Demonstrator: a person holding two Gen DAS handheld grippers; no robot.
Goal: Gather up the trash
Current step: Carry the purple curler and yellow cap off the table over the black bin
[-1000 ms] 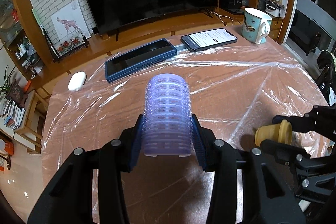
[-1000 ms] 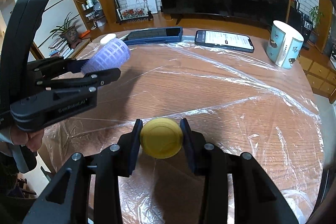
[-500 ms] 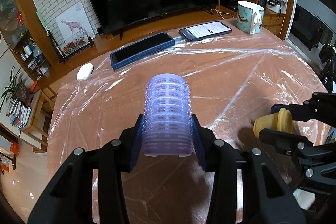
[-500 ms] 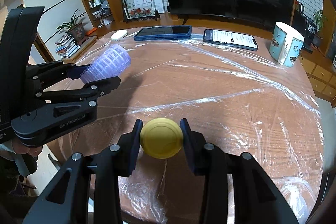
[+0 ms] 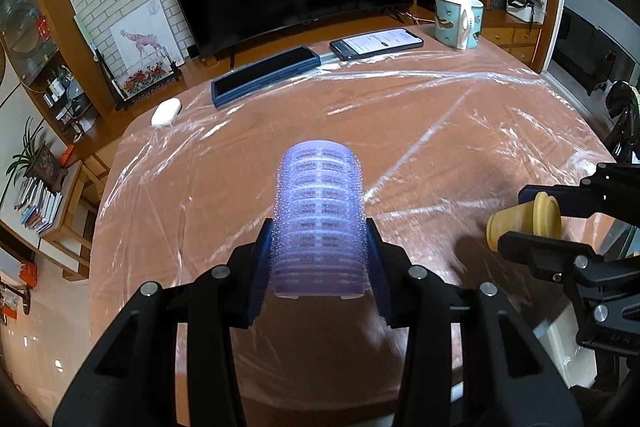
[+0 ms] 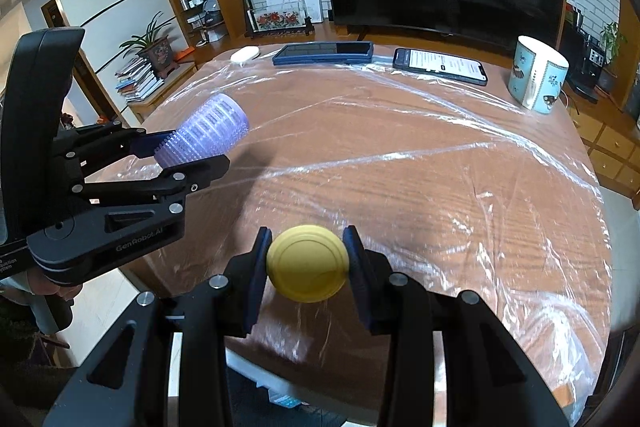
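Gripping purple roller (image 5: 319, 219), yellow stopper (image 6: 307, 263) — both clamped

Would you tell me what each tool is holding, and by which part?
Left tool: purple hair roller, by its sides near the base. Right tool: yellow cap, by its rim.

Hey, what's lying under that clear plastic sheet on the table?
Only the wood-grain tabletop shows through the plastic sheet. The lit phone, dark blue case, white object and mug sit at its far edge; whether the film reaches under them is unclear.
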